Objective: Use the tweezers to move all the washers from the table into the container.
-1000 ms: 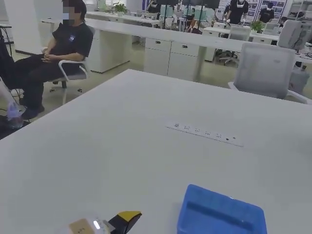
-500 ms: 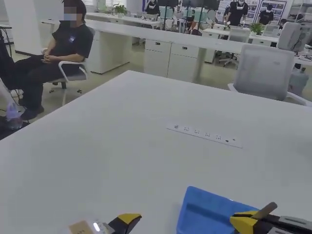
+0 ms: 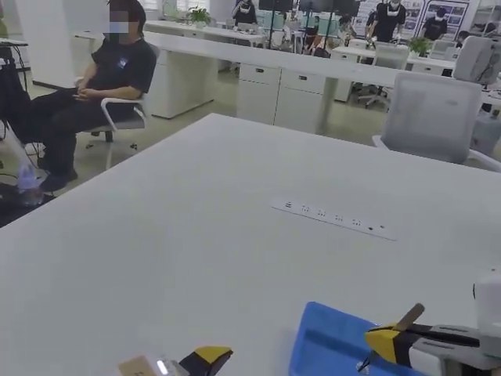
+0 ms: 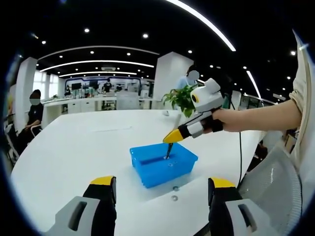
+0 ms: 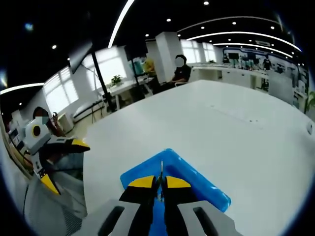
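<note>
The right gripper, clamped on slim metal tweezers, pointed their tips down into the blue rectangular plastic container at frame centre. The left gripper gaped empty. Two small metal washers lay on the white table just below the container, short of the tweezer tips.

The head view's bottom edge cuts off the container and most of the left gripper, and the right gripper runs out at the right edge. In the right gripper view the jaws hide the container's near end, and the tweezers show as a thin sliver. In the left gripper view the washers on the table are mere specks, and whether the tweezers' tips hold one inside the container is too small to tell.
</note>
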`<control>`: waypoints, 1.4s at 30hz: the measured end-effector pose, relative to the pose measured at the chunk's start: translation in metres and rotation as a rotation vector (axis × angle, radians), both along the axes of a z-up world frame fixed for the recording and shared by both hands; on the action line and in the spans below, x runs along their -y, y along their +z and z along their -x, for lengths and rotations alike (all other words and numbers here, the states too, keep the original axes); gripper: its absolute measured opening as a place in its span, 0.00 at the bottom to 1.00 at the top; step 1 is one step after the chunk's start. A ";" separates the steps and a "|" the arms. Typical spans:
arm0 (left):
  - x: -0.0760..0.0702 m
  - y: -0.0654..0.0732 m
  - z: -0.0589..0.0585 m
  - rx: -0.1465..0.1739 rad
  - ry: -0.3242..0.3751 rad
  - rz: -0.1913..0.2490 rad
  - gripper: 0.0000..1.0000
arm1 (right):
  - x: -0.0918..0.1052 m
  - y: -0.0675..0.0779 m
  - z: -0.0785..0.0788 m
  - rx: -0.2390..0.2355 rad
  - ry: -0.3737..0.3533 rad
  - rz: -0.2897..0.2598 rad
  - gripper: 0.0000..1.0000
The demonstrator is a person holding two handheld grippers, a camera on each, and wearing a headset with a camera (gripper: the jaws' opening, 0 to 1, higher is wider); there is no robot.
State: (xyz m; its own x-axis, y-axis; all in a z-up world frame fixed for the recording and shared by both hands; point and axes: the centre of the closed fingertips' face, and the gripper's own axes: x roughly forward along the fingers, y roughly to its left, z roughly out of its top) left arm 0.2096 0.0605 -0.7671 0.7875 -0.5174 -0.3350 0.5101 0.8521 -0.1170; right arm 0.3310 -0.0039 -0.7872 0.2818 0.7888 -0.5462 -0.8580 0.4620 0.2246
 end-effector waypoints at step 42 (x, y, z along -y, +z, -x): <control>-0.002 0.000 -0.001 0.001 0.010 0.006 0.76 | 0.001 -0.032 -0.010 -0.010 0.058 0.122 0.04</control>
